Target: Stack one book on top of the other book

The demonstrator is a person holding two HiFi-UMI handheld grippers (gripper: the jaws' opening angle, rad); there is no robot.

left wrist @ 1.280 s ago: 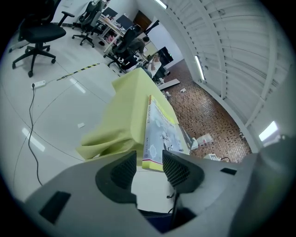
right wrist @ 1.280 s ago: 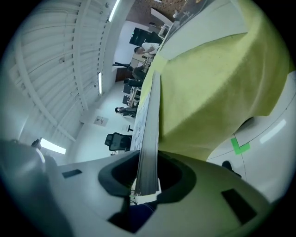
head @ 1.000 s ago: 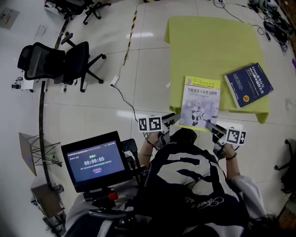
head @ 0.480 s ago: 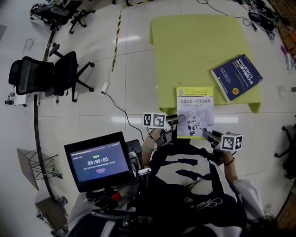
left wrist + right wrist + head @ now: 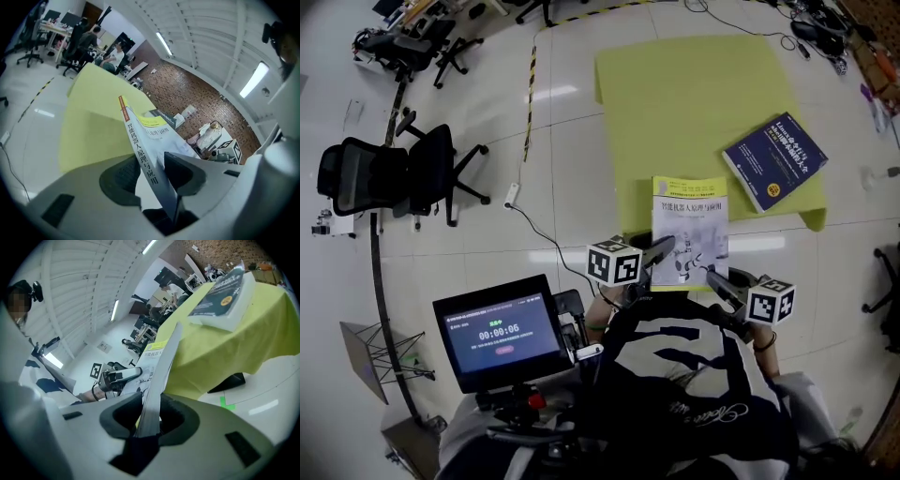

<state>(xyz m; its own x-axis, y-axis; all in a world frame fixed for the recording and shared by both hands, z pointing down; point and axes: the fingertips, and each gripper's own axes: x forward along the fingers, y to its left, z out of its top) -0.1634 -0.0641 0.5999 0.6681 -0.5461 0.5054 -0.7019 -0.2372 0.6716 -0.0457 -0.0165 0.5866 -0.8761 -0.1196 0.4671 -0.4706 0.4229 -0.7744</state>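
A white and yellow book (image 5: pixel 689 230) hangs over the near edge of the yellow-clothed table (image 5: pixel 694 94), held by its two near corners. My left gripper (image 5: pixel 661 251) is shut on its near left corner; in the left gripper view the spine (image 5: pixel 140 150) runs between the jaws of the left gripper (image 5: pixel 150 176). My right gripper (image 5: pixel 717 279) is shut on the near right corner, and the right gripper view shows the page edge (image 5: pixel 159 376) gripped in the right gripper (image 5: pixel 147 416). A dark blue book (image 5: pixel 773 161) lies flat at the table's right edge, also visible as the blue book (image 5: pixel 225 296).
Black office chairs (image 5: pixel 403 173) stand on the white floor to the left. A cable with a plug (image 5: pixel 512 195) trails across the floor beside the table. A monitor with a timer (image 5: pixel 497 333) sits at the person's left side. More chairs and clutter line the far wall.
Both grippers have risen with the white and yellow book, and its near edge has come up off the table. The blue book has stayed where it was on the cloth.
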